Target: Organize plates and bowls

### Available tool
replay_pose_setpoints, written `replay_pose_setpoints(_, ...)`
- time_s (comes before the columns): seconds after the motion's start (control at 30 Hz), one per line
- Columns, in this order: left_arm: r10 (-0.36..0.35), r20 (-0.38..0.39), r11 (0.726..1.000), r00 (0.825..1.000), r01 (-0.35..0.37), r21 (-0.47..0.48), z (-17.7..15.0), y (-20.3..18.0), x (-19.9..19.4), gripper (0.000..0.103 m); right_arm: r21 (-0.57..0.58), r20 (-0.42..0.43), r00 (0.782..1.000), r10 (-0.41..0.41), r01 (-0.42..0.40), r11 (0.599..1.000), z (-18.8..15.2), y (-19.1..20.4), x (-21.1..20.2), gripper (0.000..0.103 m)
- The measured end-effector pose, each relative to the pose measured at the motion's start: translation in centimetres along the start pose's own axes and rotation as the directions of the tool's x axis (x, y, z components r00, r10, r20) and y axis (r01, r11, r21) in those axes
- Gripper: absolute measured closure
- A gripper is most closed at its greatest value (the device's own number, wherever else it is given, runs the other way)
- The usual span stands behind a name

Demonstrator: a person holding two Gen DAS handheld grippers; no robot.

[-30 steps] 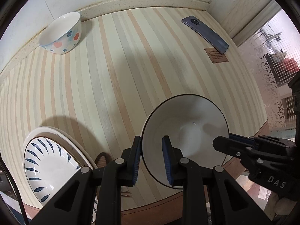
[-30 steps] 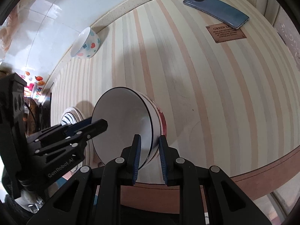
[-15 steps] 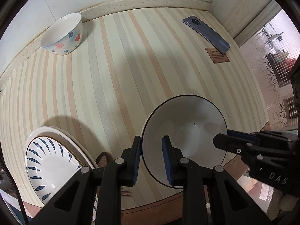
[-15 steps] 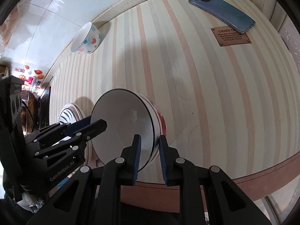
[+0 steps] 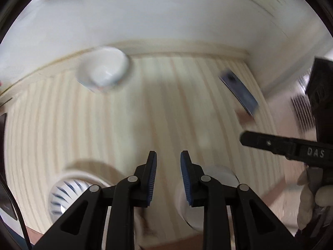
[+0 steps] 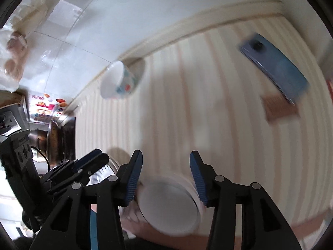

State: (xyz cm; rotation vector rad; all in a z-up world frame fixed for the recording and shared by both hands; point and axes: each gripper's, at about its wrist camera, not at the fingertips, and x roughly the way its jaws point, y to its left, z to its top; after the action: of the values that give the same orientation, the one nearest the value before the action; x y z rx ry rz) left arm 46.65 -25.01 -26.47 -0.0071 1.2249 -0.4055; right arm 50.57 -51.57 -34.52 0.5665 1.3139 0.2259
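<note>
Both views are motion-blurred. The large white bowl (image 5: 218,179) (image 6: 168,204) sits on the striped counter near its front edge, below and between my right gripper's (image 6: 166,156) open jaws, with no pad touching it. My left gripper (image 5: 168,156) is open and holds nothing; the bowl lies just right of its right finger. A blue-striped plate (image 5: 68,191) rests at the front left. A small bowl with coloured hearts (image 5: 104,70) (image 6: 117,81) stands by the back wall. The right gripper (image 5: 249,139) reaches in from the right in the left wrist view, and the left gripper (image 6: 97,157) shows at the left of the right wrist view.
A blue phone (image 5: 239,89) (image 6: 272,66) lies at the back right, with a small brown label (image 6: 278,106) beside it. A tiled wall runs along the back. A person's gloved hand (image 5: 312,191) holds the right gripper. A dark sink area (image 6: 58,137) lies beyond the counter's left end.
Both grippers have let go of the white bowl's rim and opened. Both cameras have tilted up and pulled back, leaving the bowl on the counter near the front edge.
</note>
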Motion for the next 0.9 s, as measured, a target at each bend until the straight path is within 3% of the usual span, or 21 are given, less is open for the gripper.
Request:
replay_pose_setpoints(0.13,0.056,0.007,0.987,0.998,-0.054,-0.151,4.8,6.5,2.1,0.079,-0.060,0.006,1.000,0.029,-0.029,0.998,6.1,3.4,4.0,0.053)
replay_pose_setpoints(0.27,0.081,0.034,0.955,0.996,-0.068,-0.288,9.1,12.7,4.2,0.079,-0.098,0.001,0.999,0.042,-0.041,0.994,11.3,6.4,8.6,0.053)
replay_pose_setpoints(0.47,0.058,0.001,0.931,0.998,-0.054,-0.360,12.3,17.6,8.2,0.079,-0.140,-0.052,0.998,0.022,-0.029,0.990,16.7,9.5,15.7,0.053)
replay_pose_setpoints(0.53,0.035,-0.026,0.930,0.999,-0.042,-0.365,12.7,18.4,9.7,0.079,-0.135,-0.088,0.996,0.023,-0.035,0.990,17.3,9.6,17.6,0.054)
replay_pose_setpoints(0.63,0.003,-0.049,0.935,0.999,-0.020,-0.355,12.9,18.7,11.5,0.081,-0.128,-0.130,0.991,0.009,-0.026,0.992,17.5,9.3,19.7,0.085)
replay_pose_setpoints(0.7,0.006,-0.044,0.941,0.999,-0.021,-0.336,13.0,18.3,11.9,0.088,-0.128,-0.124,0.992,0.004,-0.020,0.992,17.3,9.2,20.0,0.086)
replay_pose_setpoints(0.9,0.031,-0.042,0.948,0.999,-0.043,-0.316,12.4,17.0,11.7,0.088,-0.150,-0.103,0.994,-0.021,0.005,0.989,16.5,9.3,19.3,0.086)
